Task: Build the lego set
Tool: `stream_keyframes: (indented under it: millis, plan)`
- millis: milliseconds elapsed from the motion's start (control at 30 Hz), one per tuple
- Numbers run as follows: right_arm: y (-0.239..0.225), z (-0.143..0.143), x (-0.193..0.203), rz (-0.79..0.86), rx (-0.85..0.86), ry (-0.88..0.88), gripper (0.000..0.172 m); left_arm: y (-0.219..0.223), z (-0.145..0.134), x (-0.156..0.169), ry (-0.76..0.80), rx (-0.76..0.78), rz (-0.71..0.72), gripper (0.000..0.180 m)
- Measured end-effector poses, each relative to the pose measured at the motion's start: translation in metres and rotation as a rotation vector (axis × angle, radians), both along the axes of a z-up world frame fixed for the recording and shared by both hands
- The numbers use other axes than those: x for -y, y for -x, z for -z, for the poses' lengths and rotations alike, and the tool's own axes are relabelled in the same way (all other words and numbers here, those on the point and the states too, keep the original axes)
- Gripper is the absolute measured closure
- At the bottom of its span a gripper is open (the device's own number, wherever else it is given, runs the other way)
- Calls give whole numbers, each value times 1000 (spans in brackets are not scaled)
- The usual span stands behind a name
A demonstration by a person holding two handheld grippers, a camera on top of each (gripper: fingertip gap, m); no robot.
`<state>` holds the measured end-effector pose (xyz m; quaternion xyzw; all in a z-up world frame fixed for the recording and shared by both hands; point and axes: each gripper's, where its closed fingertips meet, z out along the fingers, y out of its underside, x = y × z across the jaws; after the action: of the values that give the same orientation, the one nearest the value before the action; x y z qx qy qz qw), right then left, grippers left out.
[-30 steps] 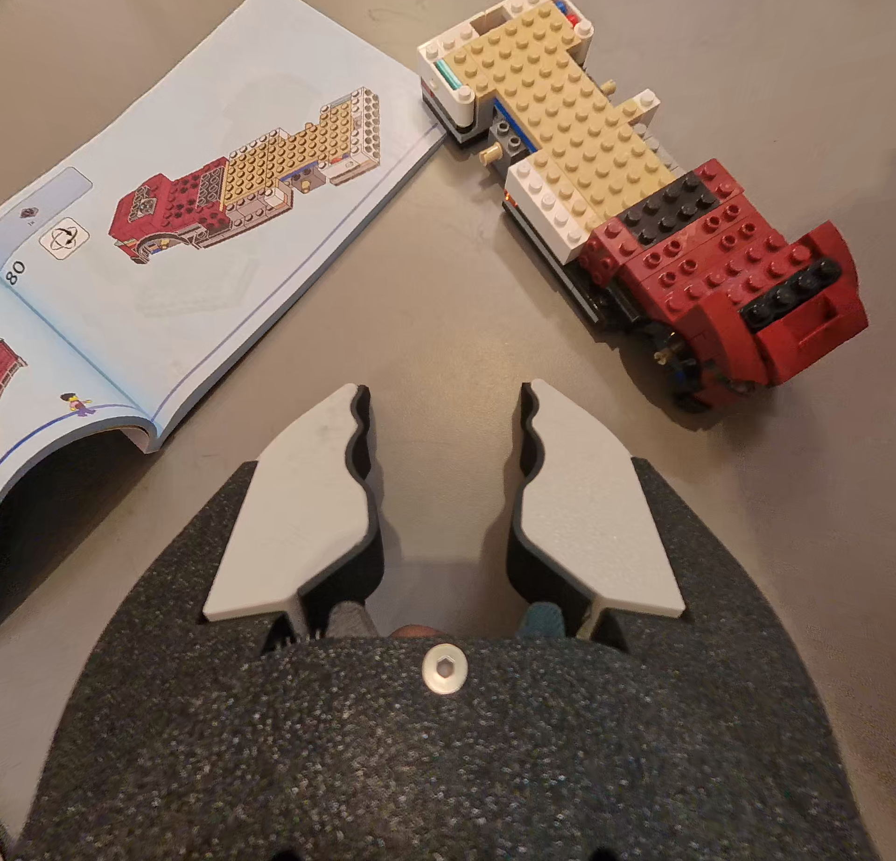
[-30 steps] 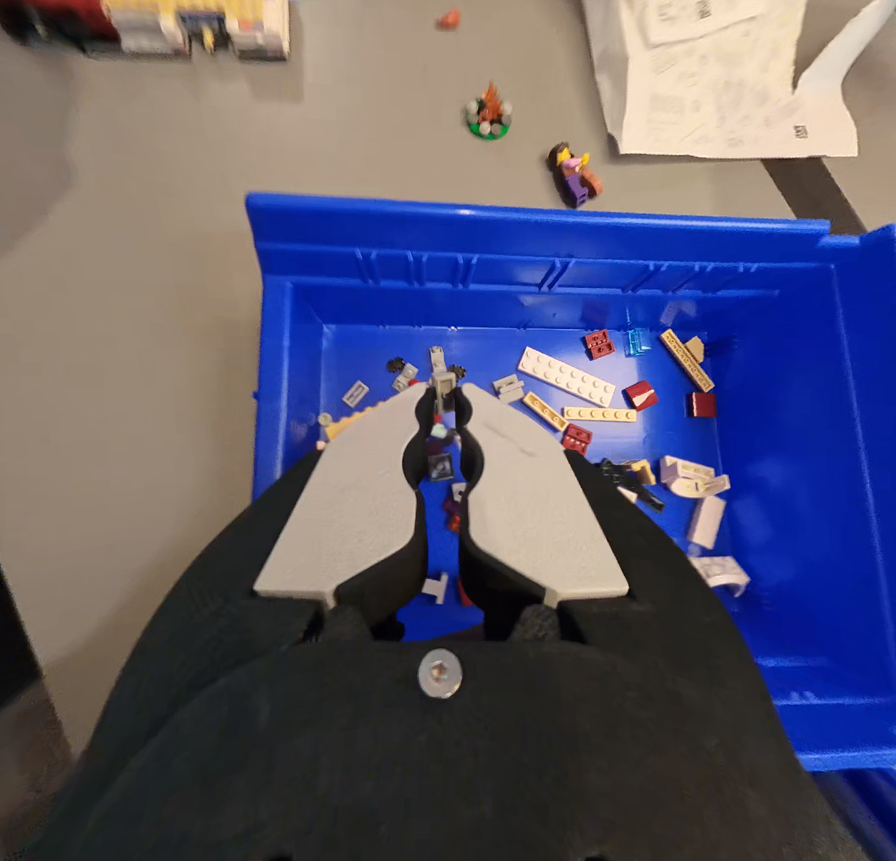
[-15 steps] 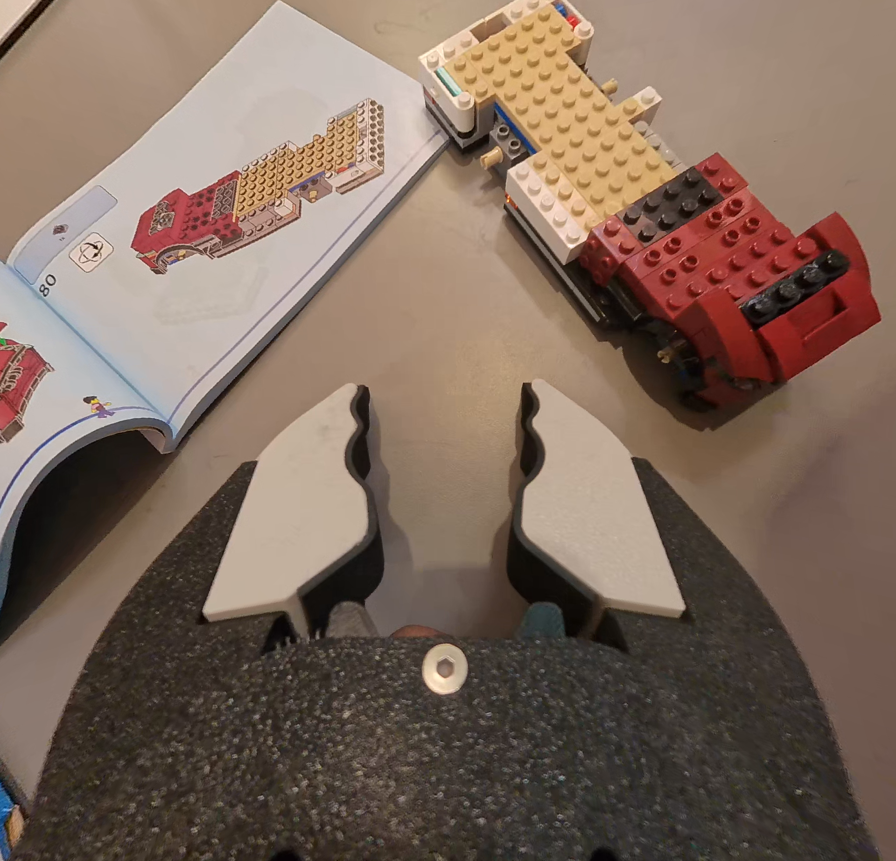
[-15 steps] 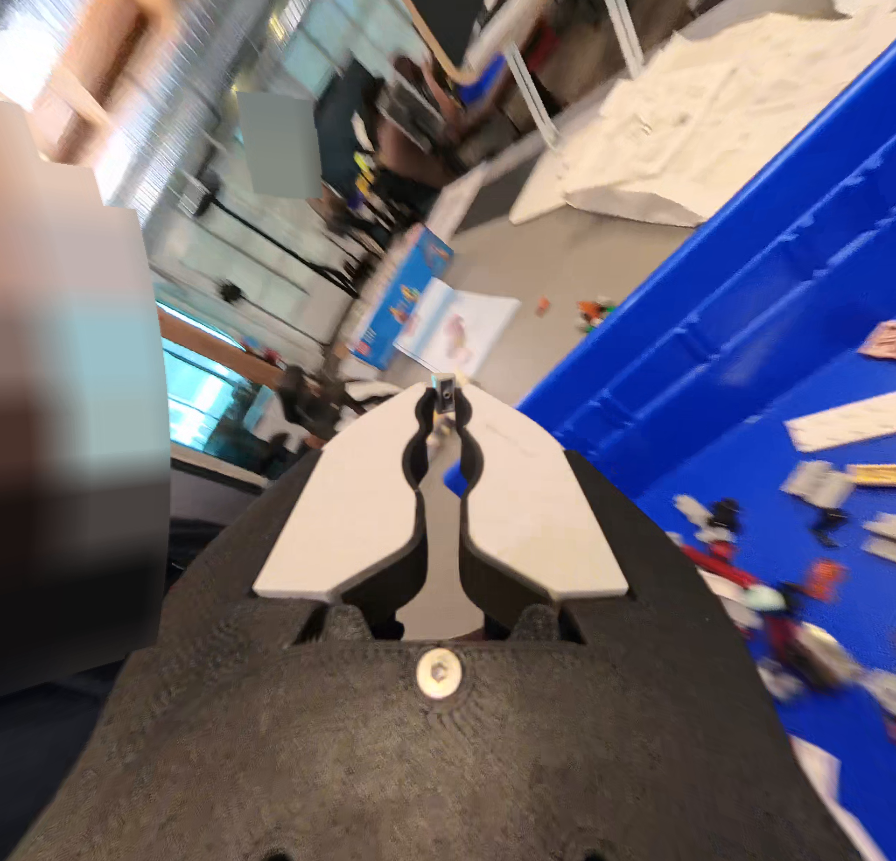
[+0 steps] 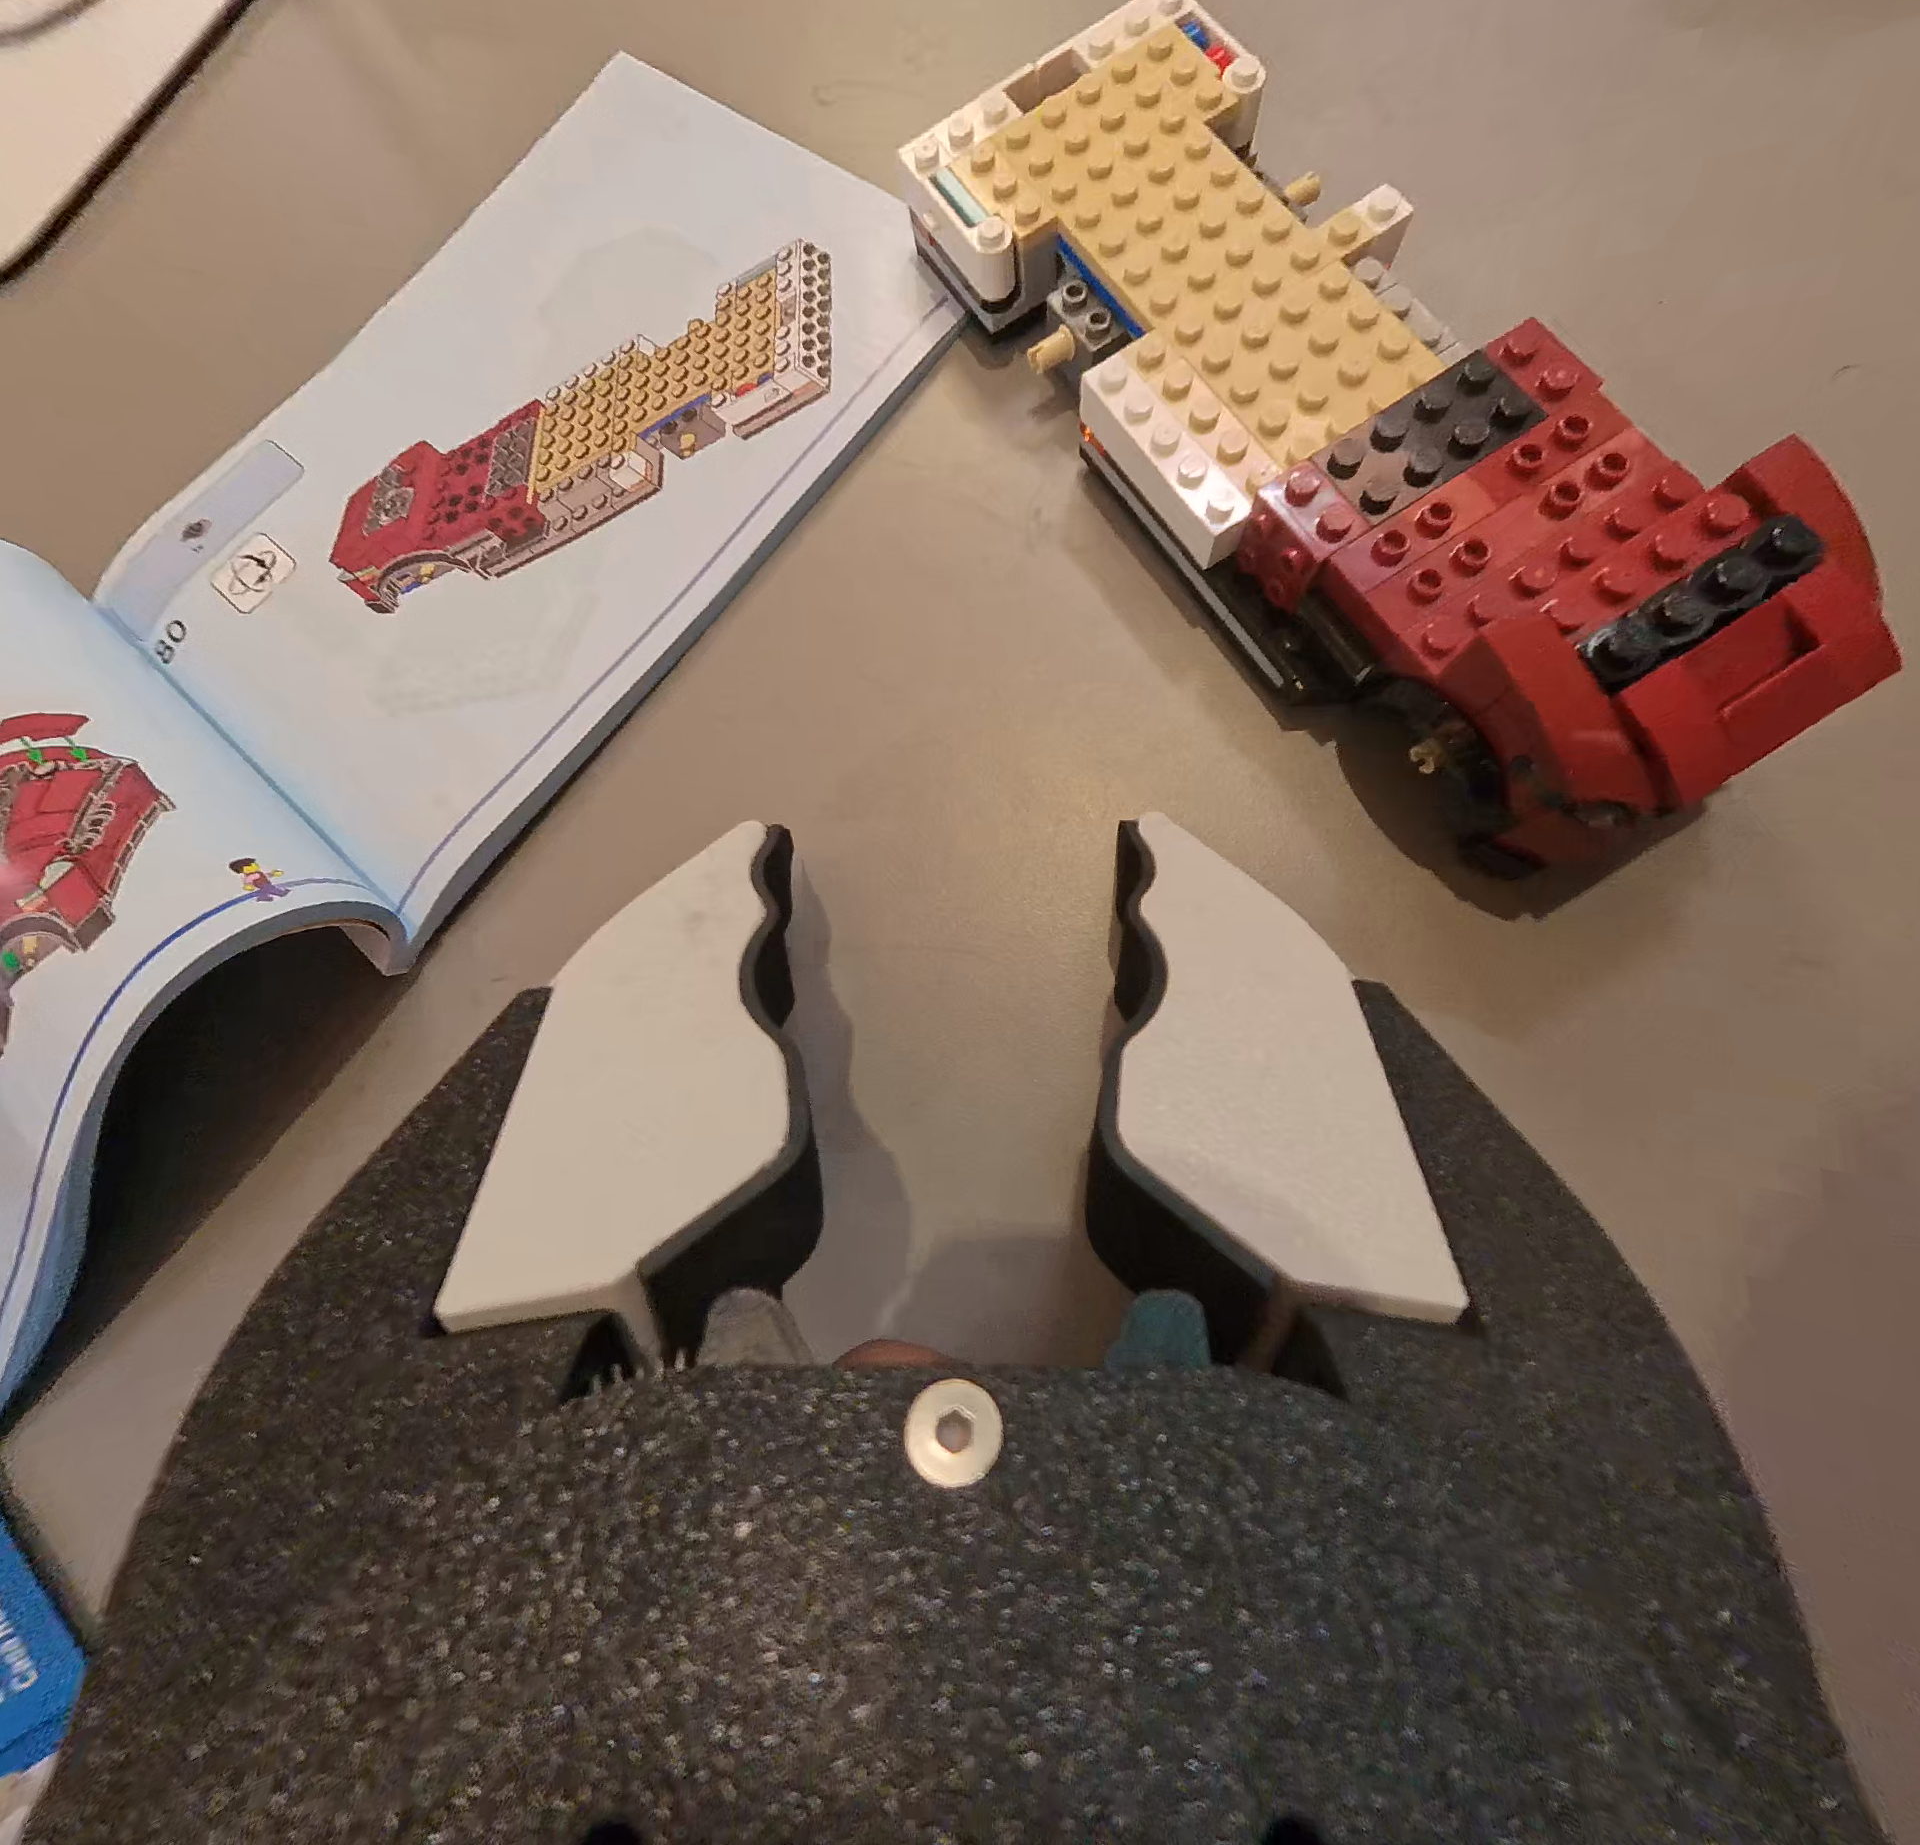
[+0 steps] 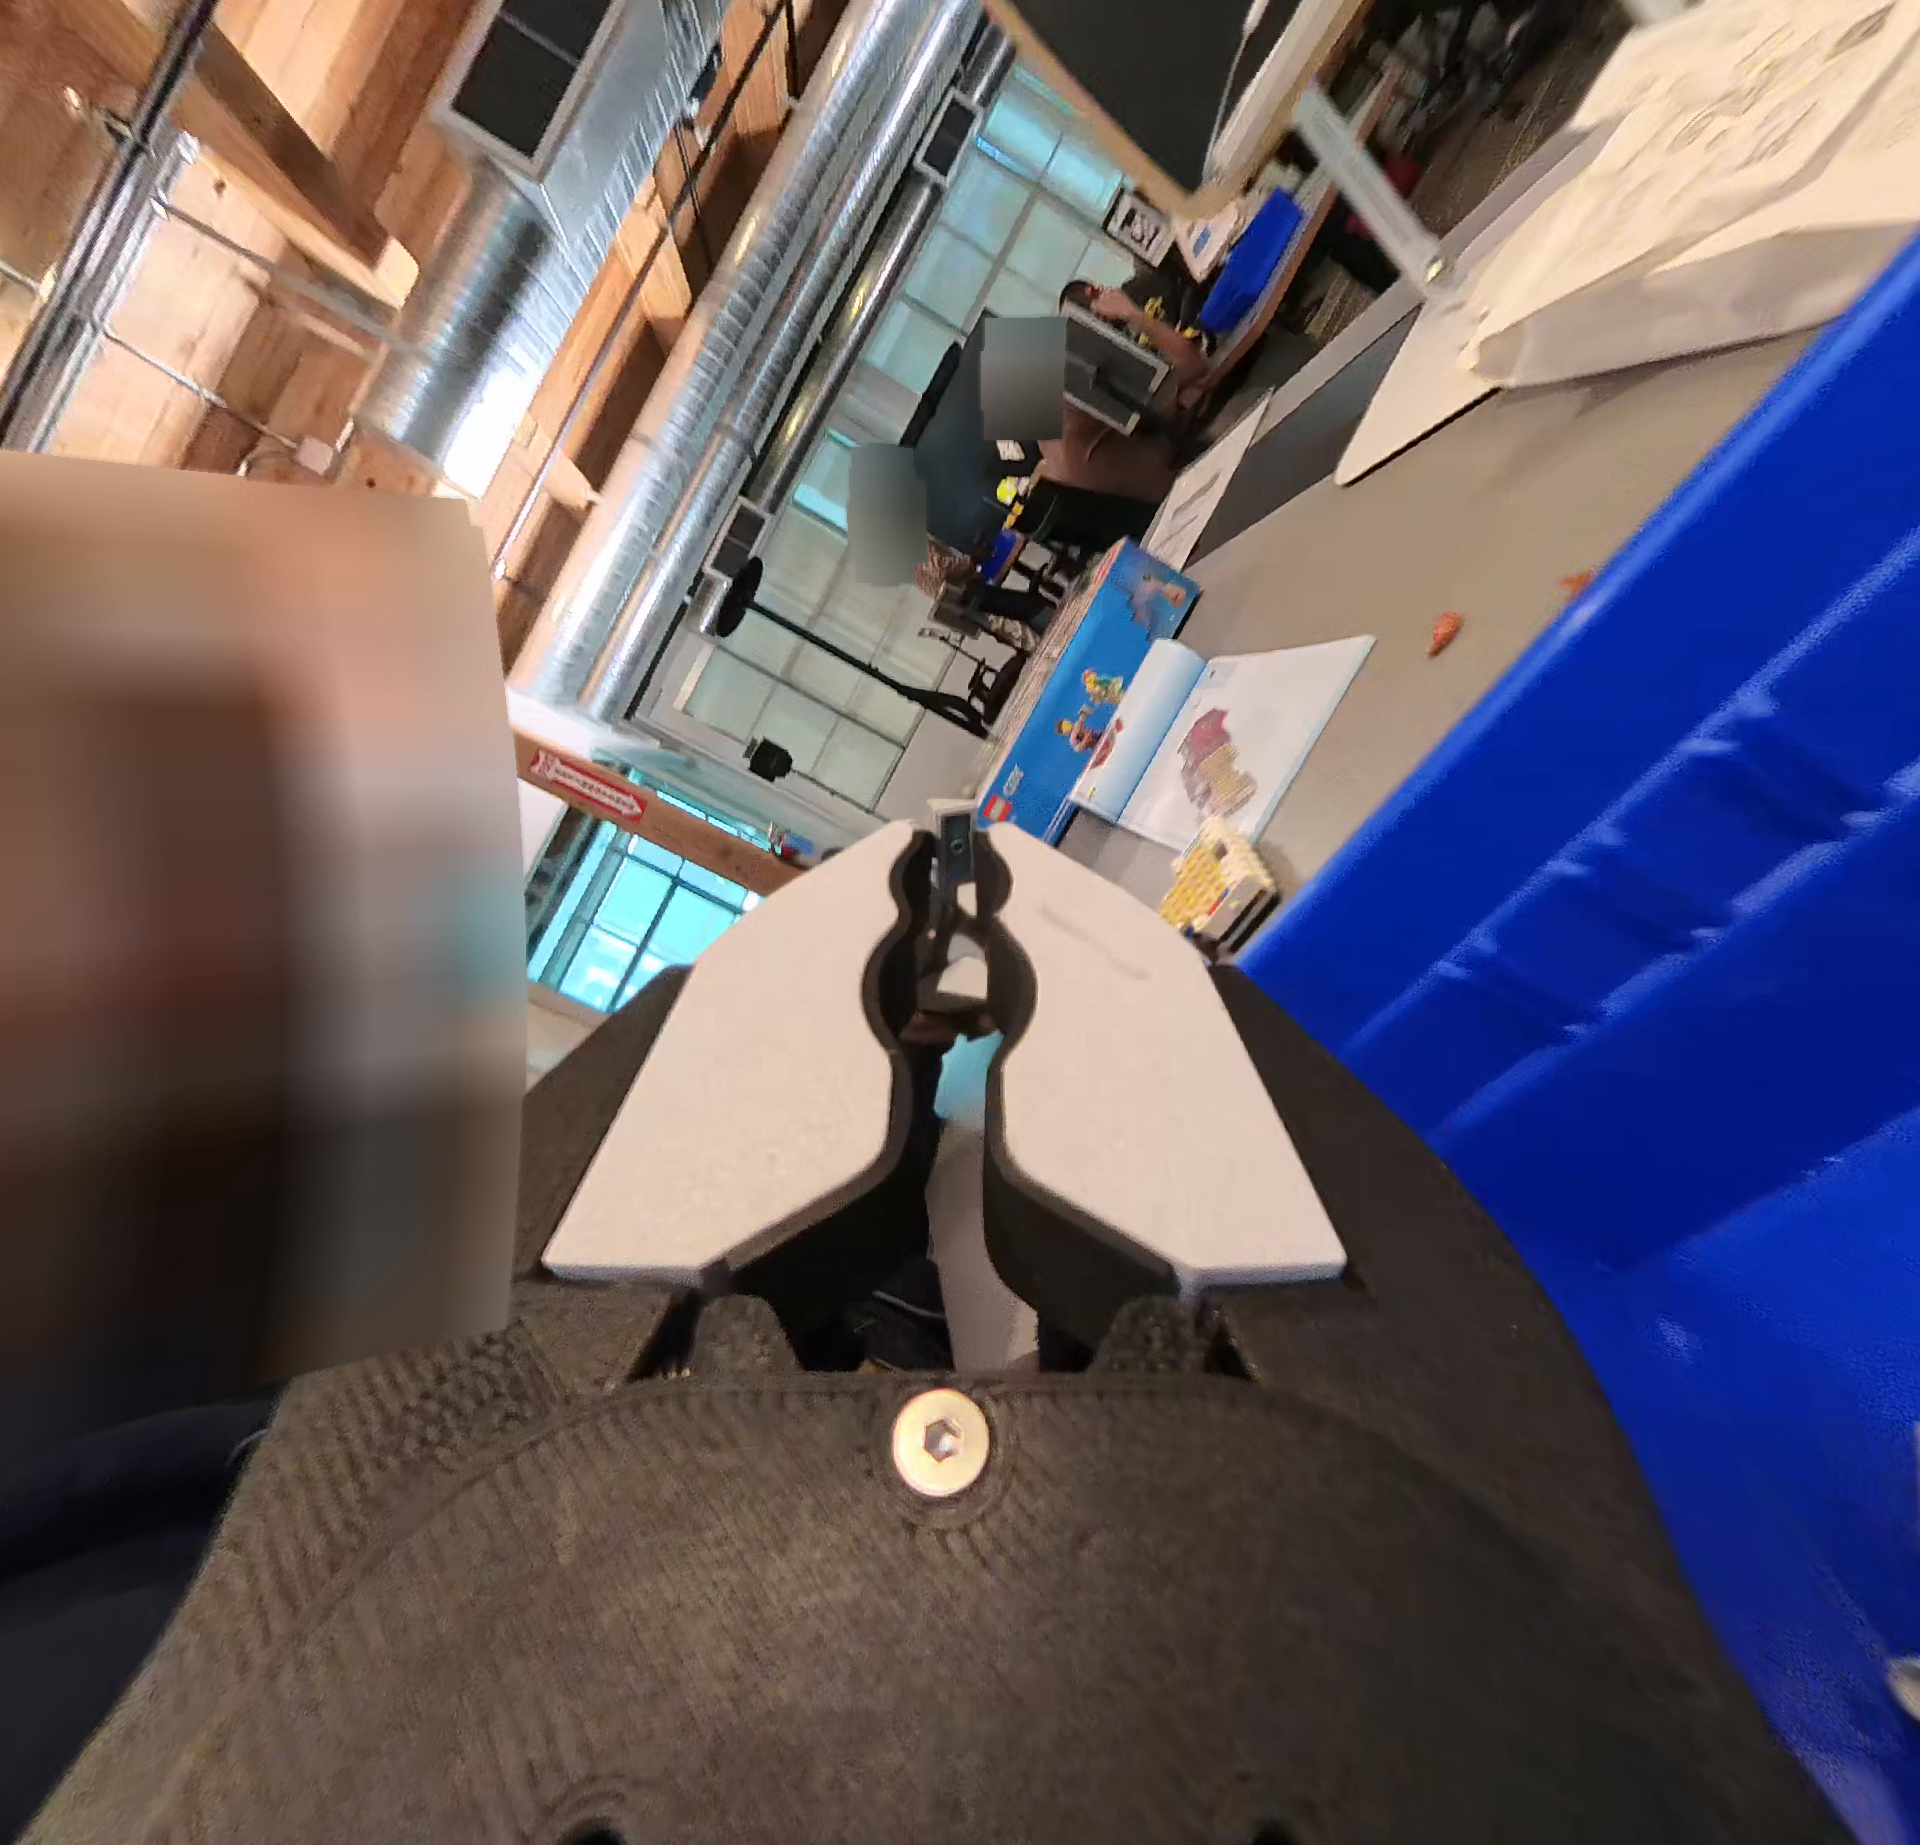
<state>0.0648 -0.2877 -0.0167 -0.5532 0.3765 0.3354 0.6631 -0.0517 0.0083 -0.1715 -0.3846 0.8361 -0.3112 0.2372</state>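
My left gripper is open and empty above the grey table. A half-built brick vehicle, with a tan floor, white walls and a dark red front, lies ahead to the right. An open instruction booklet lies ahead to the left. My right gripper is shut on a small grey brick piece and holds it in the air, tilted up toward the room. The blue bin is at its right. The vehicle's tan end and the booklet show beyond the fingertips.
A blue toy box stands behind the booklet. White paper sheets lie at the far right of the table. A small orange piece lies on the table. People sit far off in the room. A blue item lies at the lower left.
My right gripper has lifted the small grey piece out of the blue bin and swung up and left, still shut on it. My left gripper has drifted slightly back, staying open.
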Motion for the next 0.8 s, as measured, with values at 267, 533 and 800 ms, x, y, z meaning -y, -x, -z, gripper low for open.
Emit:
stream_keyframes:
  millis: [267,533,800]
  plan:
    - [88,16,-113,-333,-98,19,163,12,-28,22,-36,200,84,121]
    - [146,53,-179,-625,-129,146,163,45,-70,78,81,385,433,128]
    - [174,61,-191,-780,-87,224,163,56,-83,112,129,462,690,139]
